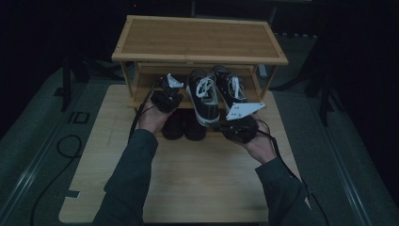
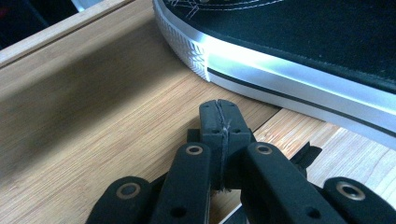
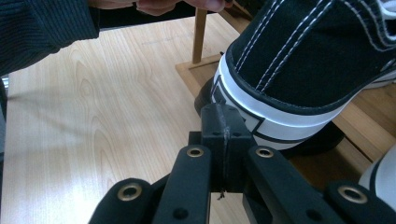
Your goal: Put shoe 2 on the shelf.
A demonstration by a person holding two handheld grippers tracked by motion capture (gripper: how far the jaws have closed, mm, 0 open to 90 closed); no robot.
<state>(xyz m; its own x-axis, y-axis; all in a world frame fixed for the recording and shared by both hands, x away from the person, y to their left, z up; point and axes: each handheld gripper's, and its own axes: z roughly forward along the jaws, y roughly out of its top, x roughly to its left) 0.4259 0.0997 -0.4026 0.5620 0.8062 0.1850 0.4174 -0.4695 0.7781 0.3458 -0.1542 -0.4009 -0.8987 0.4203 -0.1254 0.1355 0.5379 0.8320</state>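
In the high view, a wooden shoe rack [image 1: 197, 40] stands at the far end of a light wooden table [image 1: 197, 183]. Two black sneakers with white laces sit side by side on the rack's middle shelf, under its top board. The left sneaker [image 1: 203, 96] sticks out past the front edge of the rack, and the right sneaker [image 1: 229, 87] lies just beside it. A pair of dark shoes [image 1: 184, 125] sits lower down in the rack, under the sneakers. The left gripper [image 1: 165, 93] is at the front of the rack, just to the left of the left sneaker. The right gripper [image 1: 239, 123] is at the front of the rack too, near the heel of the left sneaker. In the left gripper view, the left gripper [image 2: 219, 109] has its two black jaws pressed tight together with nothing between them. Its tip hovers close over the rack's shelf [image 2: 93, 121], near the white rubber side of a sneaker [image 2: 299, 56] but apart from it. In the right gripper view, the right gripper [image 3: 225, 116] also has its jaws pressed together and holds nothing. Its tip is right at the white heel of a sneaker [image 3: 299, 70] that hangs over the rack's front edge; I cannot tell if it touches. The table [image 3: 102, 116] lies to the left of the rack.
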